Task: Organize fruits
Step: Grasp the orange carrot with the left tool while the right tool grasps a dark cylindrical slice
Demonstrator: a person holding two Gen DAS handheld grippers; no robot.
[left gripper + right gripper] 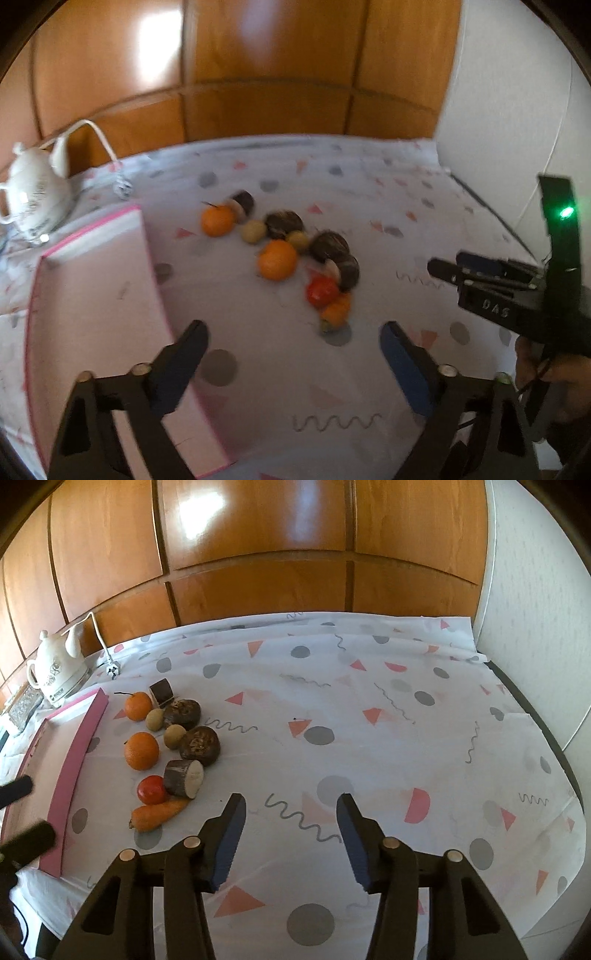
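glossy wood panels (pixel 258 528), matt cloth (pixel 369 720)

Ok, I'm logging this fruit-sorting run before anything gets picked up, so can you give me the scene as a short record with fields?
surface: white cloth with pink and grey shapes
container: flat pink tray, left of the produce, nothing visible in it
produce: two round oranges, red tomato, orange carrot, two small tan round fruits, dark brown pieces, all clustered on the cloth
background: white ceramic kettle, wooden panels
left claw: open, holding nothing
right claw: open, holding nothing
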